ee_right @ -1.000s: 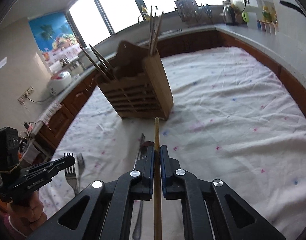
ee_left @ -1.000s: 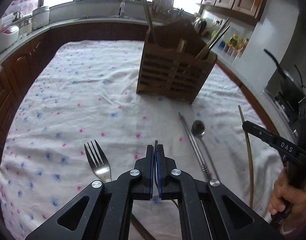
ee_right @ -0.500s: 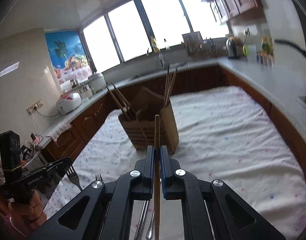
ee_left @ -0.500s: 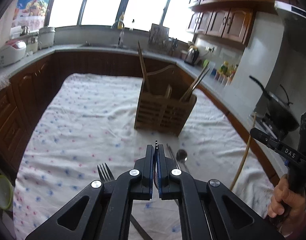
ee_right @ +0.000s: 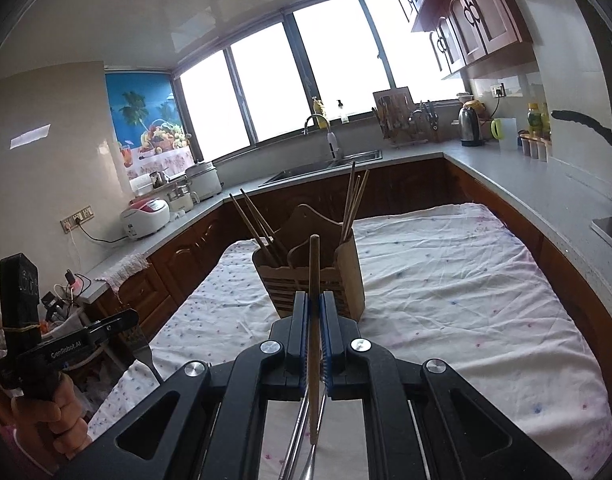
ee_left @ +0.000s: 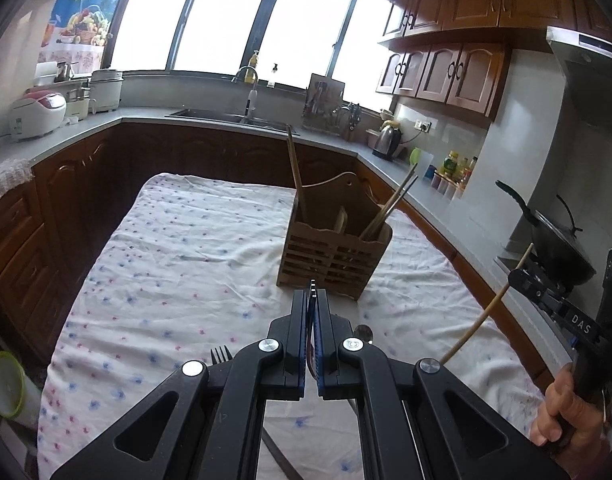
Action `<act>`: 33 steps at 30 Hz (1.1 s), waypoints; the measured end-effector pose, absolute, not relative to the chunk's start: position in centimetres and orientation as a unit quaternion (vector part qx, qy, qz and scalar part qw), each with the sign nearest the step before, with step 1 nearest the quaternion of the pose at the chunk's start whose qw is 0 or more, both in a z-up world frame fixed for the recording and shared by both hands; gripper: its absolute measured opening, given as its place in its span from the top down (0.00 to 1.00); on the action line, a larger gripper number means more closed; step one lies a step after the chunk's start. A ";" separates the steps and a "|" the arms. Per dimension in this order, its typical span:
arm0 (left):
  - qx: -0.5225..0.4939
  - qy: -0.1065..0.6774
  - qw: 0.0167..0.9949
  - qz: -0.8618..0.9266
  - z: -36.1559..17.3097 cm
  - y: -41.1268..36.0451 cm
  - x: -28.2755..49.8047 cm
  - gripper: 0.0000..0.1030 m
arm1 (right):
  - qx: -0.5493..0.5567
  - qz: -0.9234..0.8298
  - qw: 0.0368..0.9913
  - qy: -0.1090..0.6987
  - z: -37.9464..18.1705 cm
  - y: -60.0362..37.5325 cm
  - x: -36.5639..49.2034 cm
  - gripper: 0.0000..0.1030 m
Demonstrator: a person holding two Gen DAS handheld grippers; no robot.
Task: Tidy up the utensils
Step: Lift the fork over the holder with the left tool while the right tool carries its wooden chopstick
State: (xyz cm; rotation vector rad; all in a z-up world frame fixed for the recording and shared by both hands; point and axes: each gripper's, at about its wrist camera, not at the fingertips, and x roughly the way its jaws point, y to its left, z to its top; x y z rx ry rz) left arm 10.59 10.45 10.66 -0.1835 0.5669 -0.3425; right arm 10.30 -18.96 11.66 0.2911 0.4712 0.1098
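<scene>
The right gripper (ee_right: 314, 312) is clamped on a wooden chopstick (ee_right: 314, 280), held above the table (ee_right: 446, 280); its long axis runs along the fingers, tip pointing up and forward toward the wooden holder (ee_right: 310, 280). The left gripper (ee_left: 313, 312) is clenched on a fork (ee_right: 135, 334), whose tines poke just past its fingertips while the handle trails back underneath. The holder stands upright on the flowered cloth, chopsticks leaning out of its end compartments. Another fork (ee_left: 221, 354) and a spoon (ee_left: 364, 333) lie flat on the cloth.
</scene>
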 end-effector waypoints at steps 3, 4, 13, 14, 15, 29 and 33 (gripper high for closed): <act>-0.091 0.275 0.943 -0.166 10.9 10.6 10.8 0.99 | 0.145 0.057 0.961 0.230 11.8 -19.1 10.4 0.94; -0.092 0.274 0.943 -0.166 11.0 10.7 10.9 0.99 | 0.145 0.057 0.961 0.229 11.9 -19.1 10.4 0.94; -0.096 0.262 0.946 -0.162 11.7 11.0 11.9 0.99 | 0.147 0.060 0.962 0.221 12.4 -19.3 10.9 0.94; -0.095 0.260 0.947 -0.162 11.8 11.0 12.0 0.99 | 0.148 0.061 0.962 0.220 12.5 -19.4 11.0 0.94; -0.094 0.258 0.948 -0.161 12.0 11.0 12.2 0.99 | 0.148 0.061 0.963 0.219 12.6 -19.4 11.1 0.94; -0.080 0.218 0.960 -0.154 14.1 10.1 16.2 0.99 | 0.150 0.059 0.969 0.185 15.1 -20.7 14.6 0.94; -0.078 0.201 0.965 -0.149 14.9 9.9 18.5 0.99 | 0.155 0.058 0.972 0.168 16.1 -21.4 16.2 0.94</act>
